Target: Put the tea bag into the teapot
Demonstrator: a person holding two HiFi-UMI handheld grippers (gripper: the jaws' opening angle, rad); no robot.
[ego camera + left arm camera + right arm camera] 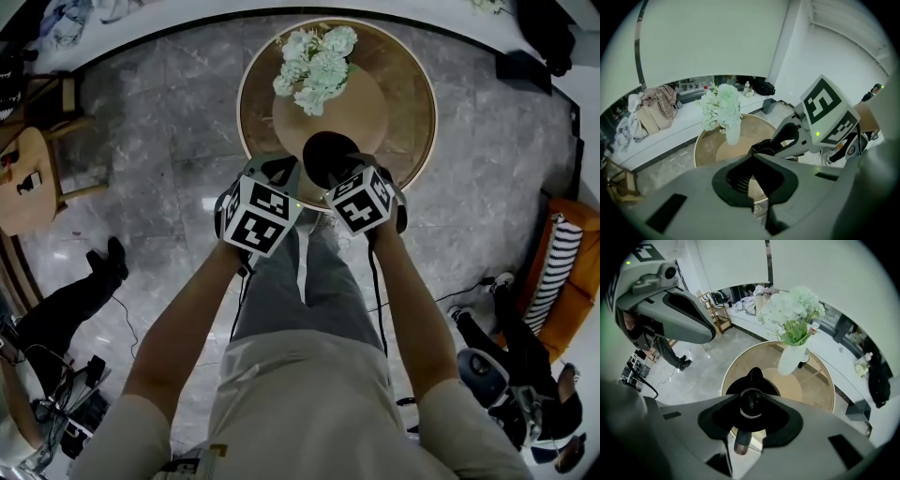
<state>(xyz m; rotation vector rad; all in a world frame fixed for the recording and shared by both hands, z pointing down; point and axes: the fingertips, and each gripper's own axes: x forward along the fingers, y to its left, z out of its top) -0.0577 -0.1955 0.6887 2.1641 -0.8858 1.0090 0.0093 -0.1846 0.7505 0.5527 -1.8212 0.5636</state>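
Note:
A black teapot (328,155) stands near the front edge of the round wooden table (412,94). In the right gripper view the teapot (751,404) lies straight below me, with its mouth uncovered, its spout (754,377) pointing away and its handle (740,442) toward me. My right gripper (752,398) hangs over it, open, its jaws straddling the mouth without touching. My left gripper (753,156) hovers just left of the pot, its jaw tips meeting and nothing between them. I see no tea bag in any view.
A white vase of pale flowers (317,66) stands behind the teapot on a round mat. A wooden chair (37,164) is at the left, and an orange sofa (562,281) at the right. People sit or stand on the floor at both sides (70,300) (506,352).

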